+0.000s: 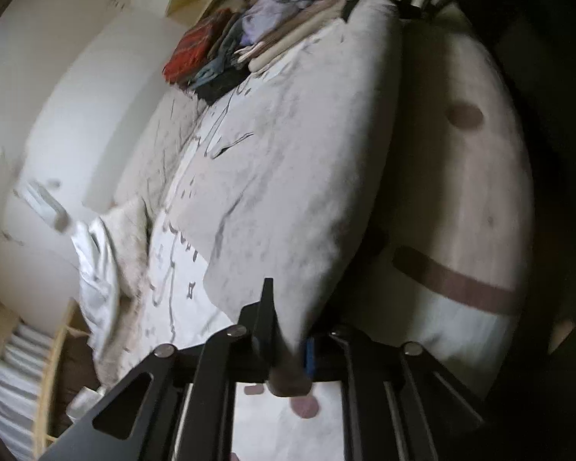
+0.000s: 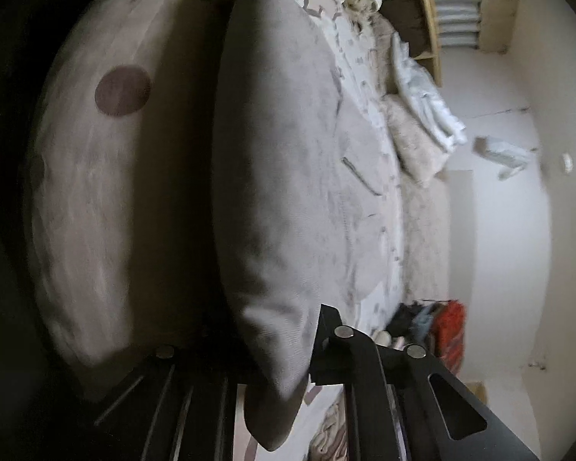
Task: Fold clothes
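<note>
A grey garment (image 1: 295, 176) hangs stretched along its top edge between my two grippers, above a bed. My left gripper (image 1: 288, 345) is shut on one corner of it, the cloth pinched between the black fingers. The far corner runs up to my right gripper (image 1: 416, 0), dark at the top of the left wrist view. In the right wrist view the same grey garment (image 2: 280, 173) runs away from my right gripper (image 2: 288, 376), which is shut on its near corner. A slit pocket shows on the cloth. The pads are hidden by the fabric.
Under the garment lies a white patterned bedsheet (image 1: 180, 269). A cream cover with a brown spot and stripe (image 2: 107, 192) lies alongside. A pile of folded clothes with a red plaid piece (image 1: 196, 53) sits at one end, crumpled white cloth (image 2: 426, 100) at the other.
</note>
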The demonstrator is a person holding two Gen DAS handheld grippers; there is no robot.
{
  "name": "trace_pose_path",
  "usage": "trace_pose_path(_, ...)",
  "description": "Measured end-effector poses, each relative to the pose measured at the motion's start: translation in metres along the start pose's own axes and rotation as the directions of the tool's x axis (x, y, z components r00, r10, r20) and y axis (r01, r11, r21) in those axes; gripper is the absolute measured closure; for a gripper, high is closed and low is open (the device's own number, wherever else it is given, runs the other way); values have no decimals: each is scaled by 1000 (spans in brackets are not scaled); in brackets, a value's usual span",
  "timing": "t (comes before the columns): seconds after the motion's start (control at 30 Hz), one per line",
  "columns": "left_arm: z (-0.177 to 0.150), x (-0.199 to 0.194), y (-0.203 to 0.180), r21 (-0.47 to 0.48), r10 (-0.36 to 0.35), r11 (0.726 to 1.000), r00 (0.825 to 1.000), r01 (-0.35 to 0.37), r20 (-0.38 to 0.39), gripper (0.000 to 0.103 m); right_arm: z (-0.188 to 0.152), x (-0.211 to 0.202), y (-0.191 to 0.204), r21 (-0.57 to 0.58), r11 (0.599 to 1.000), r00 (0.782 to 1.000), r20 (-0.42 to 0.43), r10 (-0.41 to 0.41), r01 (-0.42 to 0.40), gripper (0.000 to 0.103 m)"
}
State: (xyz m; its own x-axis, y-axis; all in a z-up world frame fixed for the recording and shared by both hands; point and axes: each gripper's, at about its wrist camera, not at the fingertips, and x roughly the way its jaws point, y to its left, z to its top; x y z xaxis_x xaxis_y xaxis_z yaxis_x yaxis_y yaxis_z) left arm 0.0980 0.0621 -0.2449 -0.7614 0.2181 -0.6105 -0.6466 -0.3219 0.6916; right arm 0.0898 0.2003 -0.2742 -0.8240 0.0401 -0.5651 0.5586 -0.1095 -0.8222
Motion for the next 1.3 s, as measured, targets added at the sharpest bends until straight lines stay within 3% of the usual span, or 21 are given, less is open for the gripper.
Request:
trace_pose_path(0.2, 29, -23, 67, -199, -71, 978, 997, 68, -8, 94, 3, -24, -71, 163, 984, 998, 7, 67, -67, 95)
trace_pose_path(0.33, 43, -50, 105, -320, -150, 936, 989, 147, 13, 94, 5, -43, -112, 272, 953, 991, 25, 131, -132, 95)
trace_pose_path(0.4, 45, -72, 114, -366, -216, 906, 976, 213, 34, 94, 6, -56, -128, 311, 933, 984, 42, 175, -180, 95)
trace_pose_path(0.5, 42, -99, 114, -427, -372, 835, 928, 348, 28, 94, 6, -82, -138, 371, 880, 954, 75, 289, -296, 95)
trace_pose_path(0.63, 36, -115, 104, -516, -578, 701, 816, 493, -7, 94, 0, -120, -133, 469, 731, 858, 137, 495, -496, 95)
trace_pose_path(0.67, 37, -113, 102, -518, -602, 689, 798, 507, -19, 94, -2, -125, -131, 484, 694, 832, 151, 534, -533, 95)
trace_pose_path(0.77, 45, -95, 105, -503, -623, 688, 781, 523, -41, 94, -6, -122, -129, 514, 634, 790, 161, 591, -579, 95)
trace_pose_path(0.83, 52, -77, 116, -500, -622, 692, 781, 520, -49, 94, -8, -109, -135, 530, 610, 777, 162, 609, -589, 95)
trace_pose_path(1.0, 65, -11, 154, -536, -647, 671, 758, 512, -86, 94, -11, -49, -173, 556, 555, 737, 166, 655, -619, 95)
trace_pose_path(1.13, 67, 44, 175, -578, -692, 630, 713, 518, -114, 94, -12, 0, -199, 540, 522, 685, 149, 713, -661, 95)
trace_pose_path(1.3, 67, 107, 186, -599, -725, 610, 670, 518, -160, 94, -9, 69, -209, 527, 524, 660, 95, 745, -668, 95)
